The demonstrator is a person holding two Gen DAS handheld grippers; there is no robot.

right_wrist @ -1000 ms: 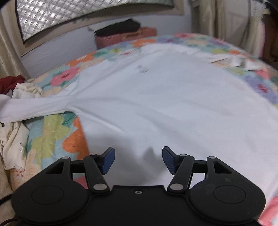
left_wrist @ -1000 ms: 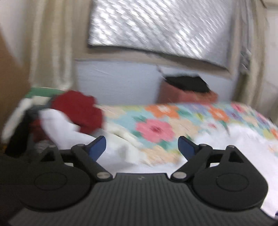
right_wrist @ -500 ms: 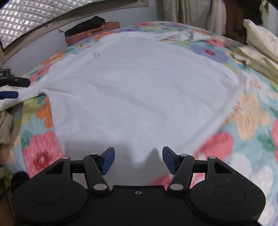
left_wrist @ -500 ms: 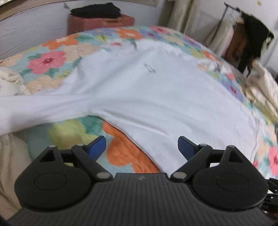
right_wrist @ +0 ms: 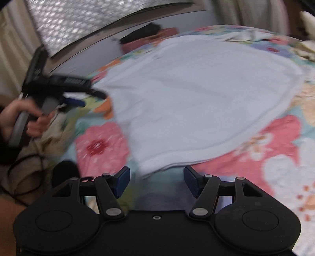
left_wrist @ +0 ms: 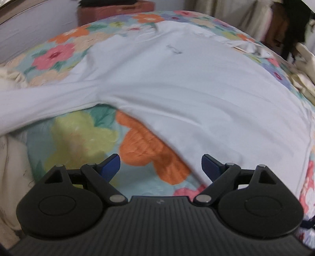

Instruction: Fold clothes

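A white long-sleeved shirt (left_wrist: 196, 94) lies spread flat on a flowered bedspread (left_wrist: 82, 137), one sleeve (left_wrist: 39, 102) stretching off to the left. My left gripper (left_wrist: 160, 166) hangs open just above the shirt's side edge below the armpit, nothing between its blue pads. In the right wrist view the same shirt (right_wrist: 196, 98) fills the middle. My right gripper (right_wrist: 156, 181) is open over the shirt's bottom hem corner, with the hem just ahead of its pads. The left gripper (right_wrist: 84, 99) shows at the left there, held by a hand (right_wrist: 17, 118).
Cream clothes (left_wrist: 11, 177) are heaped at the bed's left edge, with more pale laundry (left_wrist: 303, 69) at the right. A reddish box (left_wrist: 116, 9) with black cloth on top stands against the far wall. A cable (right_wrist: 23, 177) trails at the lower left.
The left gripper swung right and down from a red-and-white clothes pile to the shirt's side edge. The right gripper moved back along the shirt to its hem corner. Both stayed open.
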